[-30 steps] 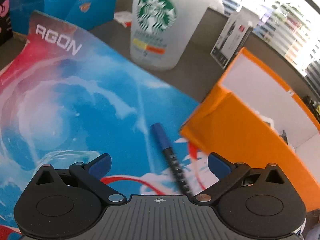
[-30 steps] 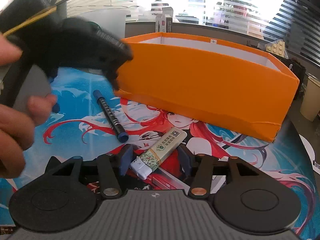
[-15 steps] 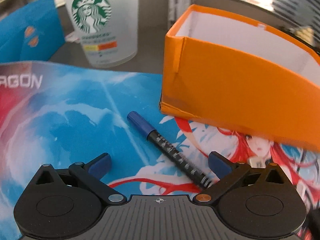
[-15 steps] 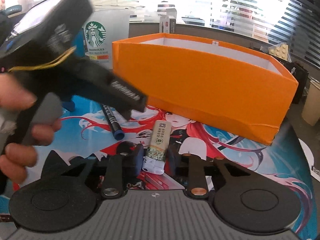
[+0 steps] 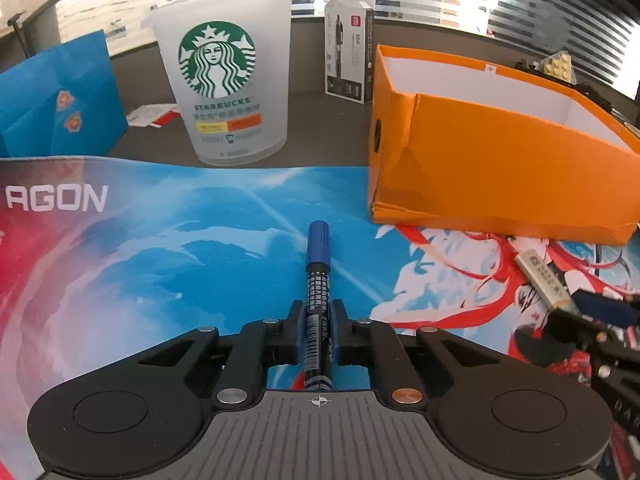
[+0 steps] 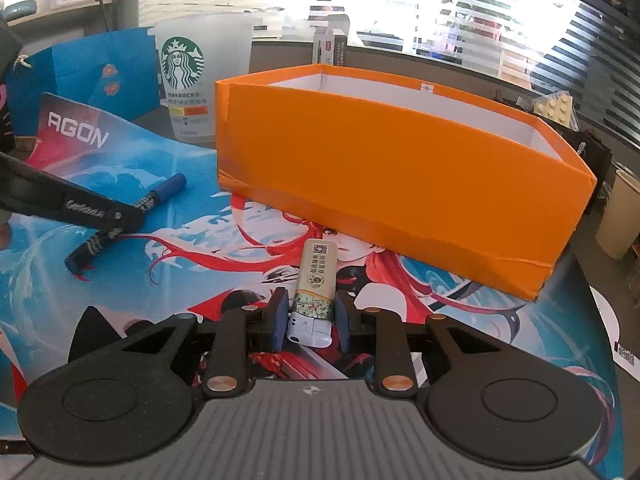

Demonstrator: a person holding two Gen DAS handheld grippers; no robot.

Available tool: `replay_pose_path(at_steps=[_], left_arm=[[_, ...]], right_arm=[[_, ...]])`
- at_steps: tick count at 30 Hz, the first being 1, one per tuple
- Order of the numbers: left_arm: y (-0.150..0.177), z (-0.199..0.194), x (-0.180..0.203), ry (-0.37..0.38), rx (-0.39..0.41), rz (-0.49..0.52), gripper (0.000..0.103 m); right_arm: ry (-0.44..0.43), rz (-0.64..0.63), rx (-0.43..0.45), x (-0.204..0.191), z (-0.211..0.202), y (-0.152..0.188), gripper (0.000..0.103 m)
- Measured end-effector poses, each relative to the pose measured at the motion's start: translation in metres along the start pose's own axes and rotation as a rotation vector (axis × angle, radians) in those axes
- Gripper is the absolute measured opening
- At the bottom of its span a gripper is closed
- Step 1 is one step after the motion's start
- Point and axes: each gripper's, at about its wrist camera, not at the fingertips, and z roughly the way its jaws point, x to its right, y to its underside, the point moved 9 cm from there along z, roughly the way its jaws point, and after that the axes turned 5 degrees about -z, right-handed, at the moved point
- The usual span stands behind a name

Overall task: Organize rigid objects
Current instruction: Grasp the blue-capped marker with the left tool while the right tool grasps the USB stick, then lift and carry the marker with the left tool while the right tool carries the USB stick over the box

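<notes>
1. Marker (image 5: 318,280) w/ blue cap lies on AGON desk mat (image 5: 120,248), clamped by left gripper (image 5: 317,320)
2. Lighter (image 6: 312,280) on mat, right gripper (image 6: 310,320) pads pinching it
3. Orange box (image 6: 400,168) just beyond both

We see a black marker with a blue cap (image 5: 317,300) lying on the mat, cap pointing away. To its right lies a cream lighter (image 6: 313,292) with a white end. Beyond both stands an open orange box (image 6: 400,176), white inside.
</notes>
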Motion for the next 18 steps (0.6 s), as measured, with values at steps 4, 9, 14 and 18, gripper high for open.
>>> replay_pose_path(at_steps=[4,9,14,18], left_arm=[[0.001,-0.003,-0.001,0.007,0.019,0.013,0.011],[0.003,-0.006,-0.004,0.03,0.025,0.009,0.011],[0.005,-0.011,-0.001,0.079,0.006,0.004,0.011],[0.002,-0.016,-0.002,0.099,0.017,-0.008,0.011]], right_arm=[[0.017,-0.008,0.0,-0.001,0.003,-0.003,0.023],[0.058,-0.012,0.007,-0.002,0.001,-0.002,0.022],[0.083,-0.008,0.02,0.005,-0.006,-0.004,0.022],[0.097,-0.01,0.027,0.007,-0.011,-0.007,0.022]])
